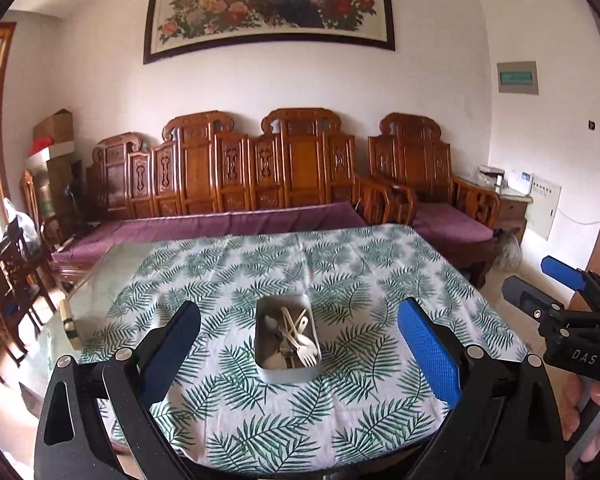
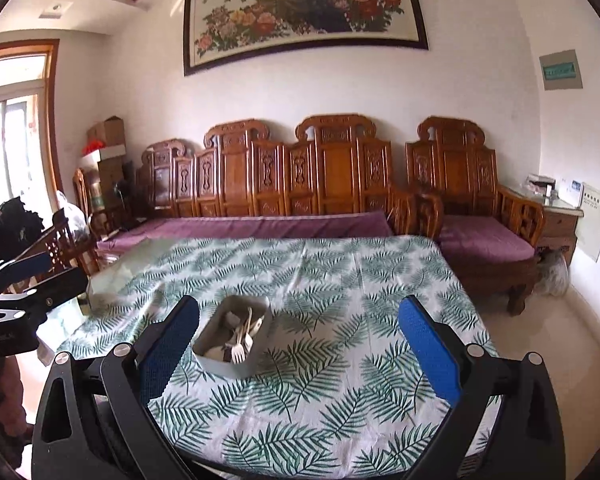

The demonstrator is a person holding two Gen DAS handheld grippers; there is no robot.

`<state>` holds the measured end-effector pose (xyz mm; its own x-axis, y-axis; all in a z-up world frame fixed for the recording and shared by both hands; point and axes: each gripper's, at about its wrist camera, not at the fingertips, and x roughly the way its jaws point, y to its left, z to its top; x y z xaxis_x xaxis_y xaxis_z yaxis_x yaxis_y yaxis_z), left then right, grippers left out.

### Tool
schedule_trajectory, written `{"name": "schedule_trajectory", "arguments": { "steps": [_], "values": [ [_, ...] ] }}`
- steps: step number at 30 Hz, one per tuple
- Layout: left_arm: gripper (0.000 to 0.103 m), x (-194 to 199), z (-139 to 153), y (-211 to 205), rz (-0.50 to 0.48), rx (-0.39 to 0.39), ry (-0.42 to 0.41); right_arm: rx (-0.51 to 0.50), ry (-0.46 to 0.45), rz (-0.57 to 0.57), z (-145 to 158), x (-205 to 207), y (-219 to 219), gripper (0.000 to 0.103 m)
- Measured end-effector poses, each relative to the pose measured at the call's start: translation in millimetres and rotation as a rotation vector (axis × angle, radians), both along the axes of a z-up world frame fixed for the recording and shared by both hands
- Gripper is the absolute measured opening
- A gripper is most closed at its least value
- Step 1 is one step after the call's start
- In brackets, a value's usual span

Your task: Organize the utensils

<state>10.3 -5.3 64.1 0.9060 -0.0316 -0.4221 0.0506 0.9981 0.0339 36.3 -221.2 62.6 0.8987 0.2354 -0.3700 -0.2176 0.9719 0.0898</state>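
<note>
The left gripper (image 1: pixel 298 346) hangs level at the near side, its blue-padded fingers (image 1: pixel 428 354) spread wide with nothing between them. The right gripper (image 2: pixel 298 346) is held just to its right, at like height, fingers (image 2: pixel 428 354) equally wide apart and empty, pointing the same way.

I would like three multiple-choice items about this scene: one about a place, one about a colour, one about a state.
1. Where do the utensils lie?
A. inside the metal tray
B. on the sofa
C. on the floor

2. What colour are the pads of the right claw?
A. red
B. blue
C. yellow

3. How is the left claw?
A. shut on a fork
B. shut on the tray
C. open and empty

Key: 1 A, forks and spoons lie within the tray walls; 2 B, both pads look blue; 3 C, its fingers stand wide apart, holding nothing.
</note>
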Motion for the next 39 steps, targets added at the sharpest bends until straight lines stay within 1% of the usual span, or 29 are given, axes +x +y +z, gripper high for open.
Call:
{"name": "schedule_trajectory", "arguments": {
  "steps": [6,11,39],
  "values": [
    [0.095,-11,16,3,0.029,-0.002,-0.047,0.008,-0.064,-0.013,22,-16,-3,0.1],
    [0.095,-19,18,6,0.049,0.0,-0.068,0.008,-0.092,-0.032,29,-25,-6,0.1],
    [0.095,-21,13,7,0.066,-0.014,-0.073,0.001,-0.066,-0.031,19,-20,0,0.1]
  ]
}}
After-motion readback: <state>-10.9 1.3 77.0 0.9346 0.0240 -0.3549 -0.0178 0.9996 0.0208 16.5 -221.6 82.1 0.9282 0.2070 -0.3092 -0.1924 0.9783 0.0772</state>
